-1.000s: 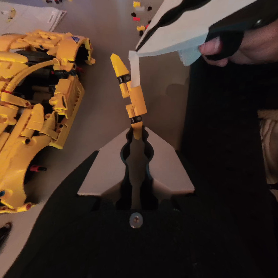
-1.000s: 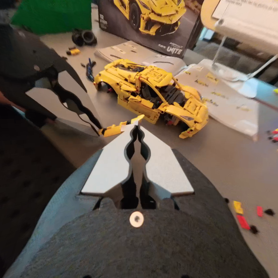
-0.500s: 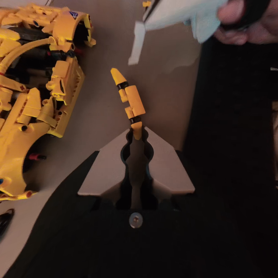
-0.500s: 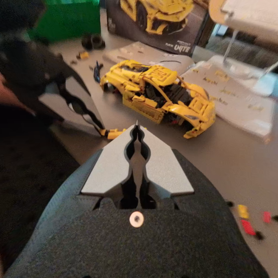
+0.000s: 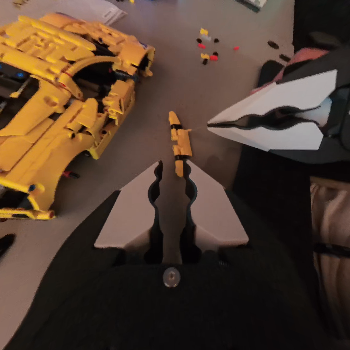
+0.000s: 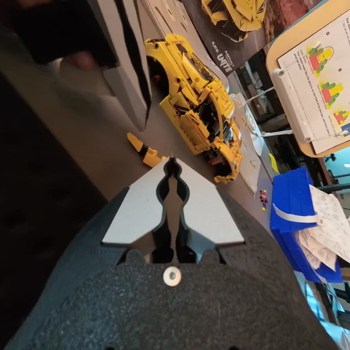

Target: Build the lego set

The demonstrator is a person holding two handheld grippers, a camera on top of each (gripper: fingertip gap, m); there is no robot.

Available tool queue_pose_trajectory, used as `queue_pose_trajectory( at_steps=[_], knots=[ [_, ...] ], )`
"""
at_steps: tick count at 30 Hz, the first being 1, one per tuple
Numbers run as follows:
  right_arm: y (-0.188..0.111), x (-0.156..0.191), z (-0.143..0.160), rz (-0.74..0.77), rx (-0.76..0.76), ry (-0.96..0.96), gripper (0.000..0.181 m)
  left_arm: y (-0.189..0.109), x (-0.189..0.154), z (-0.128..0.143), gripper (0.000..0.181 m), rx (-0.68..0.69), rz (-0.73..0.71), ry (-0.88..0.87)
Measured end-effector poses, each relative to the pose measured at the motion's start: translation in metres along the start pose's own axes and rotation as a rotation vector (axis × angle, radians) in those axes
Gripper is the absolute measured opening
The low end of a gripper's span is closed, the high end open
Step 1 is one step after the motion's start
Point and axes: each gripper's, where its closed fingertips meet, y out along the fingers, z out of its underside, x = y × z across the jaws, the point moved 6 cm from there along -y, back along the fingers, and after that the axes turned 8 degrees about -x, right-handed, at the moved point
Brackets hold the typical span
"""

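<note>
The yellow lego car (image 5: 56, 106) stands on the grey table at the left; it also shows in the right wrist view (image 6: 198, 106). A small yellow sub-assembly with black pins (image 5: 180, 140) lies on the table beside it. My left gripper (image 5: 173, 163) is open, and the piece's near end sits between its tips, close to the right finger. My right gripper (image 6: 172, 161) is shut on a thin white strip (image 5: 198, 128), seen edge-on, whose end reaches the sub-assembly (image 6: 145, 151). The right gripper (image 5: 208, 125) comes in from the right.
Small loose yellow, red and black pieces (image 5: 206, 49) lie beyond the sub-assembly. A red pin (image 5: 71, 174) lies by the car. The set's box (image 6: 236, 22), instruction sheets, a sheet on a stand (image 6: 312, 75) and a blue bin (image 6: 291, 208) are behind. The table edge (image 5: 234, 181) is just right. Across from one pair of fingers to the other is roughly 5 centimeters.
My left gripper has opened and let go of the sub-assembly, which now lies on the table. My right gripper came back down to it with the strip and rolled on its side.
</note>
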Motion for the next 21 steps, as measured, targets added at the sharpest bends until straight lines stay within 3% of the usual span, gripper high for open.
queue_pose_trajectory(
  at_steps=[5, 14, 21],
  knots=[
    [0.002, 0.004, 0.005, 0.038, 0.048, -0.058, 0.0, 0.008, -0.013, 0.015, 0.025, 0.134, 0.057, 0.085],
    [0.005, 0.01, 0.004, 0.087, 0.055, -0.2, 0.0, 0.012, -0.011, 0.014, 0.01, 0.143, -0.026, 0.164],
    [0.007, 0.011, 0.004, 0.077, 0.066, -0.198, 0.0, 0.013, -0.013, 0.015, 0.009, 0.146, -0.038, 0.177]
  ],
)
